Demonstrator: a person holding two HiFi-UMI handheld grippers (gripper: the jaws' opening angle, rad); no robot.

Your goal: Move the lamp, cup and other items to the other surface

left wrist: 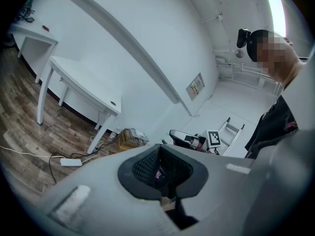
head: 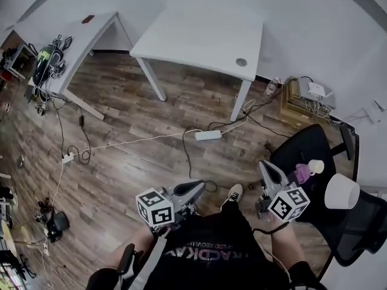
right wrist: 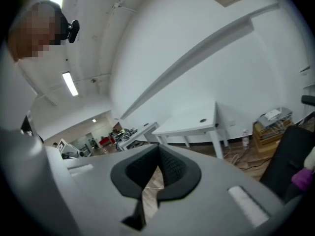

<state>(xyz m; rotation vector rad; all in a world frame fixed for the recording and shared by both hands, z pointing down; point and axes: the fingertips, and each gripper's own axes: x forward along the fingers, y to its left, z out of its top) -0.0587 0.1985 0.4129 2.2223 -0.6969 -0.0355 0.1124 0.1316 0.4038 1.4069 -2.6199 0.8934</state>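
A white lamp stands on a black office chair at the right, with a small pale cup and a purple item beside it. My right gripper hangs just left of the chair, raised off the seat, shut and with nothing in it. My left gripper is held in front of my body over the floor, its jaws together and empty. A white table stands bare at the far side of the room. The purple item shows at the right gripper view's edge.
A power strip and cables lie on the wood floor between me and the table. A wooden crate with devices sits by the wall at right. A second white table at left carries tangled cables. My shoe is below.
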